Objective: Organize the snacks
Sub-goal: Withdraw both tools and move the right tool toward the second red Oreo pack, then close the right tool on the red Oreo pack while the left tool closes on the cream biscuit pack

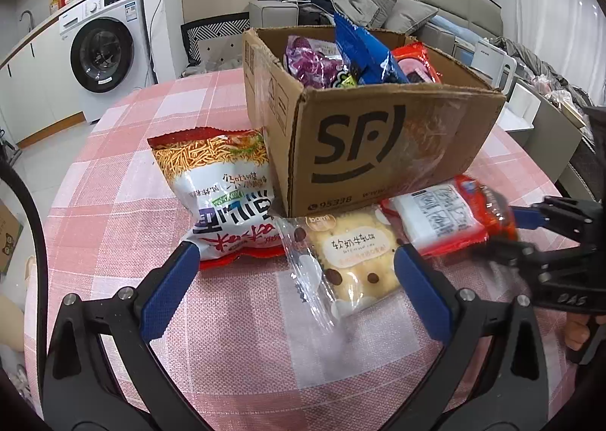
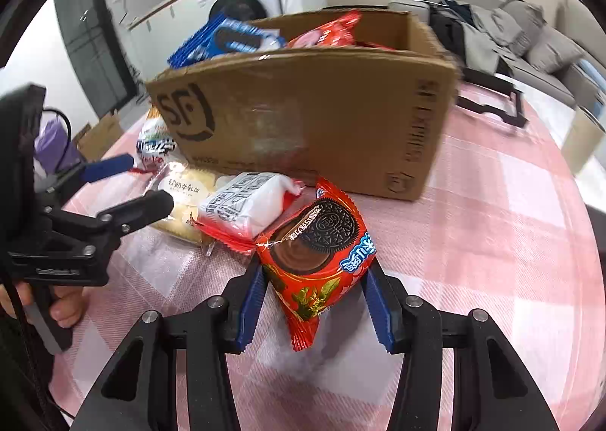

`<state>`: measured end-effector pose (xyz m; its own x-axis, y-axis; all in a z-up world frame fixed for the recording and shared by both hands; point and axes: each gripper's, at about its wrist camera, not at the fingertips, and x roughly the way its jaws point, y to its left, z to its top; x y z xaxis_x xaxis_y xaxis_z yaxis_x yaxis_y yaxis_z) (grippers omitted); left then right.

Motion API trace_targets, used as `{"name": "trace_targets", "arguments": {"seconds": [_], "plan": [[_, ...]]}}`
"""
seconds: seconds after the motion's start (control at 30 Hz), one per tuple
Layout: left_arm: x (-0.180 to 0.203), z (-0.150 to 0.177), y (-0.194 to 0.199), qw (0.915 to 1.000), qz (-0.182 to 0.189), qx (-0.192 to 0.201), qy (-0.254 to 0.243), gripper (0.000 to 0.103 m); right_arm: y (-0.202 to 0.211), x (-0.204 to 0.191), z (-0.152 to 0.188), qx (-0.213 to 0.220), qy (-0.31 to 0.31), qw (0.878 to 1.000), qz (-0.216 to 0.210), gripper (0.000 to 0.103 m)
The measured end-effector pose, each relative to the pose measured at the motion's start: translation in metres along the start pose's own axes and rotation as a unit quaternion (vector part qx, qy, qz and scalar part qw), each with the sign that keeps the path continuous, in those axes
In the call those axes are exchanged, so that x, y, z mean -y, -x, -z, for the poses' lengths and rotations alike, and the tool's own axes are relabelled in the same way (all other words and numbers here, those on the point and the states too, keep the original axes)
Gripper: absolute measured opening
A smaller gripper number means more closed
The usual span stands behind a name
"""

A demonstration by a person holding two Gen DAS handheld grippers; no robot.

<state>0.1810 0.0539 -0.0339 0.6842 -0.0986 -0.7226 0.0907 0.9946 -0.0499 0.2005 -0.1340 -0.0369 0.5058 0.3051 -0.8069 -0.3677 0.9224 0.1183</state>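
A cardboard box (image 1: 378, 143) marked SF stands on the pink checked table and holds several snack packs; it also shows in the right wrist view (image 2: 322, 116). My right gripper (image 2: 314, 279) is shut on a red Oreo pack (image 2: 322, 253), held just above the cloth. In the left wrist view the right gripper (image 1: 507, 230) shows at the right with that pack (image 1: 500, 219). My left gripper (image 1: 295, 260) is open and empty, around a yellow cracker pack (image 1: 352, 260). A noodle snack bag (image 1: 223, 185) lies left of the box. A red-and-white pack (image 1: 435, 219) lies by the box.
A washing machine (image 1: 102, 52) stands at the back left and a grey sofa (image 1: 378, 3) behind the table. A black chair back (image 2: 492, 97) is at the table's far right edge. The table's near part (image 1: 265, 336) is pink checked cloth.
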Motion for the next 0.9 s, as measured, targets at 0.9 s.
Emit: {"name": "trace_targets", "arguments": {"seconds": [0.9], "plan": [[0.027, 0.001, -0.022, 0.9984, 0.009, -0.048, -0.028, 0.102, 0.039, 0.02, 0.003, 0.053, -0.05, 0.997, -0.014, 0.05]]}}
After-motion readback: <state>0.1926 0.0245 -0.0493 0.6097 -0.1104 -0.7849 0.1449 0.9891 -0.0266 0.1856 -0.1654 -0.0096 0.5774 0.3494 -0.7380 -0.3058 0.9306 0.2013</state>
